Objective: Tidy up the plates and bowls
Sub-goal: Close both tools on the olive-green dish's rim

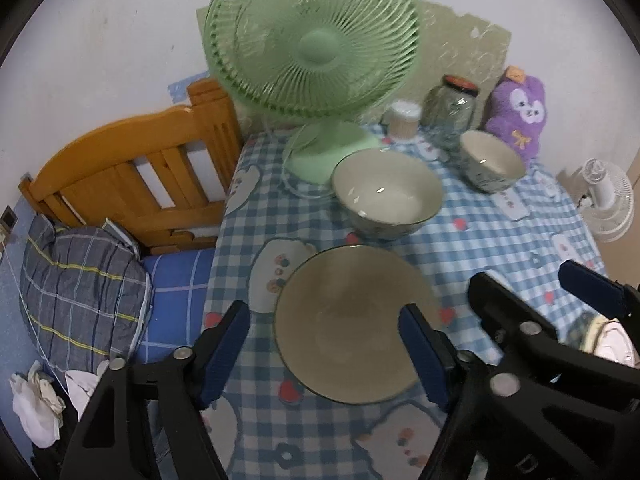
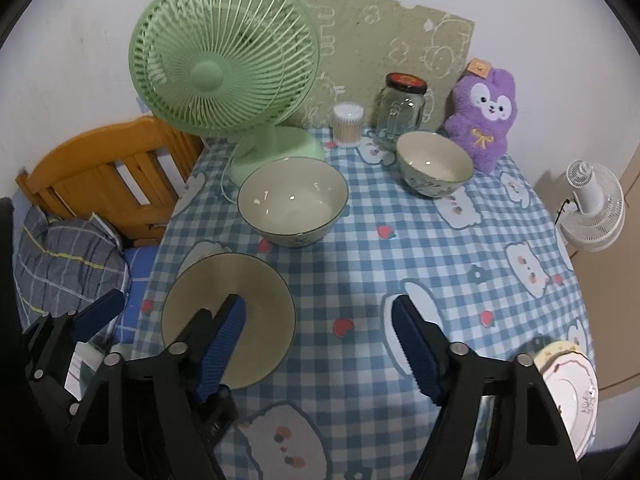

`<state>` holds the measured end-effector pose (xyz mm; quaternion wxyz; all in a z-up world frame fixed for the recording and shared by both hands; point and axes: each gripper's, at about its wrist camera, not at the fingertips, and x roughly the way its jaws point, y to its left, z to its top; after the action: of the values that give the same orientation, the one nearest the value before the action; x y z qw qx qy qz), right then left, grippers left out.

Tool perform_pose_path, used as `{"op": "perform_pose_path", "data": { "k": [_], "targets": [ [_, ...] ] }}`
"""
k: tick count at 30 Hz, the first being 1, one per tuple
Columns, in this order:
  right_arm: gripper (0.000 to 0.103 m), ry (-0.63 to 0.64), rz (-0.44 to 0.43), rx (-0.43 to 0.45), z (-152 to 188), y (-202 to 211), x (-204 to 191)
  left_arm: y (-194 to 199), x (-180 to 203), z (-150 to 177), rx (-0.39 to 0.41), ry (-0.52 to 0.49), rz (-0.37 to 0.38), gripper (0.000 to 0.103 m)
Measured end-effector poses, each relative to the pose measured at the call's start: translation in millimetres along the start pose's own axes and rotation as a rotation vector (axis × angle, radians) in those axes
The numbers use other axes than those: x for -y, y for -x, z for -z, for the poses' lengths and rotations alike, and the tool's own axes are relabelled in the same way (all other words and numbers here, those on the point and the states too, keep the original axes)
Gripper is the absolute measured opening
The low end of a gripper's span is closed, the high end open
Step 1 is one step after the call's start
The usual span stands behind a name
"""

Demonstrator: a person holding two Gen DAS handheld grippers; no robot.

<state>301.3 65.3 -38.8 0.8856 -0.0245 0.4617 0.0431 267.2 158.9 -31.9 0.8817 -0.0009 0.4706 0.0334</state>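
Looks like the approach step, nothing picked up yet. Both tools are spread open and empty. The left gripper (image 1: 324, 344) frames the shallow beige plate with a dark rim (image 1: 352, 324) at the bottom centre of its view, on the blue checked tablecloth (image 1: 492, 232). The right gripper (image 2: 318, 344) hovers over bare cloth just right of that plate. The big white bowl (image 2: 292, 200) and small white bowl (image 2: 434, 164) sit higher up the frame; a white patterned plate (image 2: 568, 388) is bottom right. My guess for next: drop lower and pinch the beige plate's rim.
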Motion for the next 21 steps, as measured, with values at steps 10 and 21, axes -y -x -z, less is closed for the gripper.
{"op": "perform_pose_path", "data": {
  "k": [10, 21],
  "targets": [
    [0.05, -0.002, -0.026, -0.097, 1, -54, -11, -48, -16, 3, -0.068, 0.008, -0.009, 0.056],
    [0.021, 0.007, -0.03, -0.171, 7, -88, -23, -75, -23, 9, -0.132, 0.008, 0.004, 0.029]
  ]
}}
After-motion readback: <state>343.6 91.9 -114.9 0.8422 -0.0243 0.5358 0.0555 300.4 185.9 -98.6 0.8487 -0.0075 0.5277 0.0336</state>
